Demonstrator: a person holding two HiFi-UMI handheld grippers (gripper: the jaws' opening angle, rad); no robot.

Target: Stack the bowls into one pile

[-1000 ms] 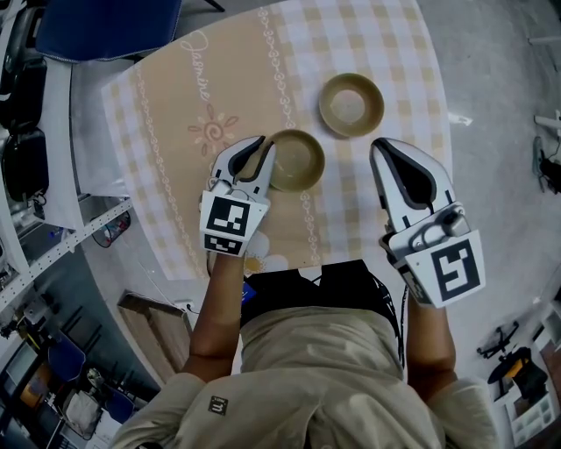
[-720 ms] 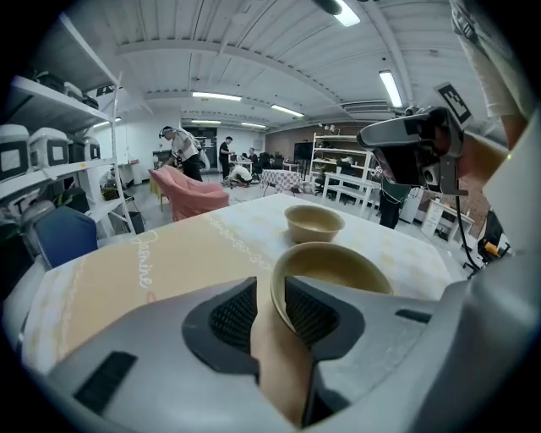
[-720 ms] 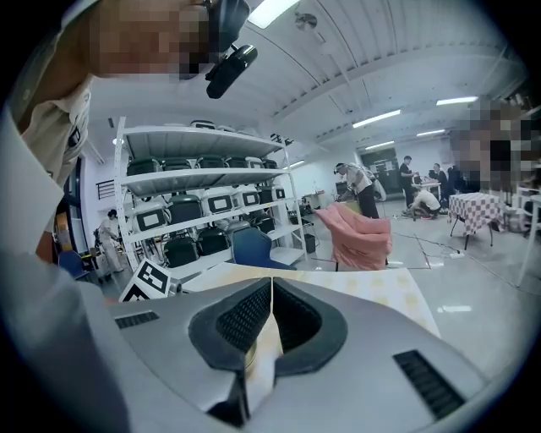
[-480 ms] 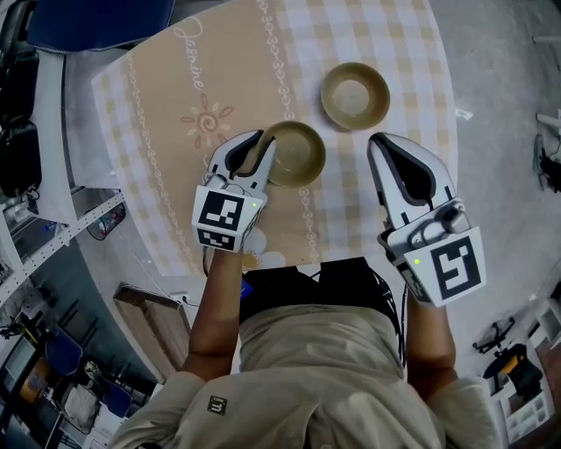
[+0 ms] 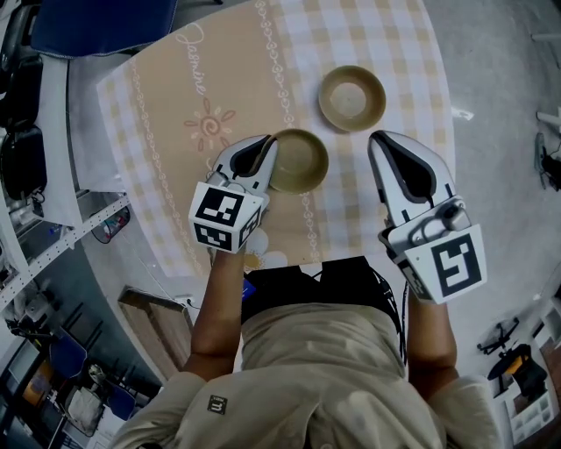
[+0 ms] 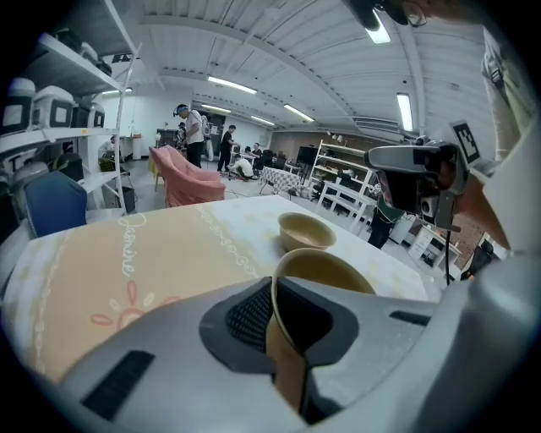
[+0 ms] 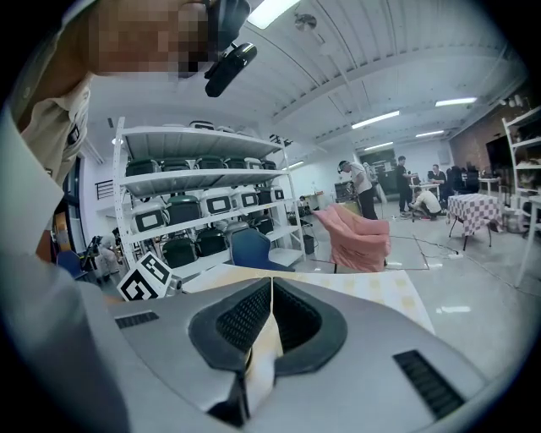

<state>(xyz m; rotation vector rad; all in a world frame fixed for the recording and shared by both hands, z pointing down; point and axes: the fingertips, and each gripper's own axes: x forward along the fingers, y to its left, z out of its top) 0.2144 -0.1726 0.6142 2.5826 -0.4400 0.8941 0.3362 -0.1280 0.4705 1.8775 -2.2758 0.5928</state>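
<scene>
Two tan bowls are on the table. The nearer bowl (image 5: 302, 162) (image 6: 330, 272) has its near-left rim pinched between the jaws of my left gripper (image 5: 267, 158) (image 6: 272, 286), which is shut on it. The farther bowl (image 5: 351, 98) (image 6: 306, 230) stands upright and free, up and to the right of the held one. My right gripper (image 5: 380, 146) (image 7: 270, 287) hovers to the right of the held bowl and below the far bowl, with its jaws shut on nothing.
The table (image 5: 219, 88) has a beige and checked cloth, and its near edge runs just in front of the person's body. A blue chair (image 5: 96, 22) stands at the far left corner. Shelving (image 5: 35, 140) lines the left side.
My left gripper has rolled slightly, so its marker cube now sits more tilted, and it still holds the near bowl's rim. The right gripper and the far bowl have barely moved.
</scene>
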